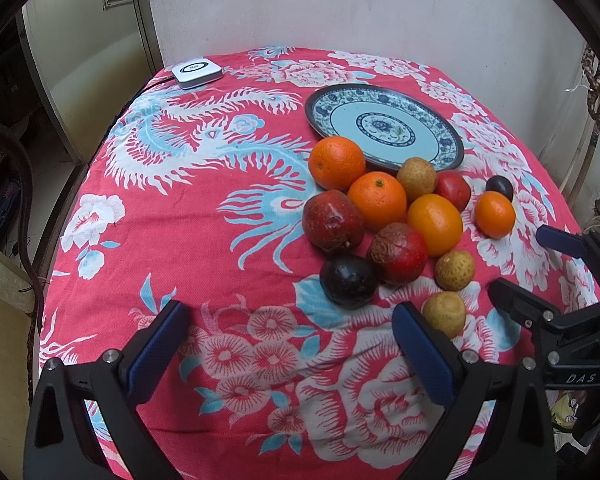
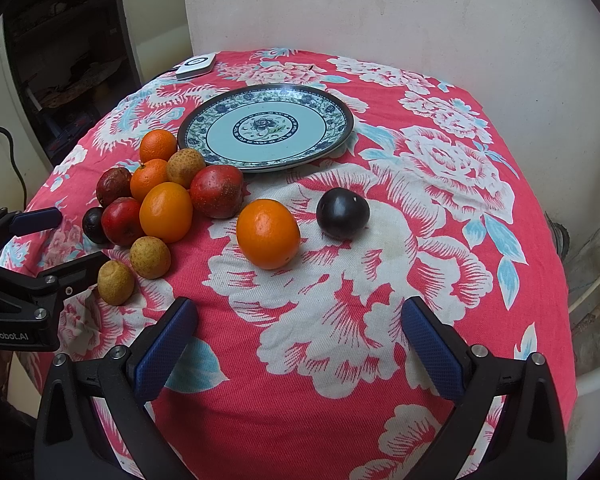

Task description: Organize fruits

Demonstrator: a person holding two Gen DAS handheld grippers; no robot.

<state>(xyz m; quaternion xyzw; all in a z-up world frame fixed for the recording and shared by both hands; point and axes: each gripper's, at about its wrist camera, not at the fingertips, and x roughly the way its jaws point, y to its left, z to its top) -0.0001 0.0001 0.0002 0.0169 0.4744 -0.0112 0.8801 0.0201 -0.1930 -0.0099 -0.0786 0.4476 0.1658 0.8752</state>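
Fruits lie loose on the red floral tablecloth (image 2: pixel 380 420), none on the patterned plate (image 2: pixel 320 136), which sits at the far side of the table in front of the wall. In your right wrist view, most form a cluster near the plate's left rim: two oranges (image 2: pixel 158 145) at the far end, a tan fruit (image 2: pixel 185 167) and a red fruit (image 2: pixel 217 191) beside them, an oval orange fruit (image 2: pixel 166 212) in the middle, and two more tan fruits (image 2: pixel 150 257) at the near end. A single orange (image 2: pixel 268 234) sits apart to the right of the cluster, with a dark plum (image 2: pixel 342 213) just beside it, farther right. A white device (image 2: pixel 196 65) rests at the far left table edge.

Your left gripper (image 1: pixel 290 344) hovers over bare cloth near the cluster, fingers spread wide and holding nothing; a tan fruit (image 1: pixel 444 314) lies just beside its right finger. Your right gripper (image 2: pixel 300 340) likewise stands released, its fingers wide apart, with the single orange ahead of it.
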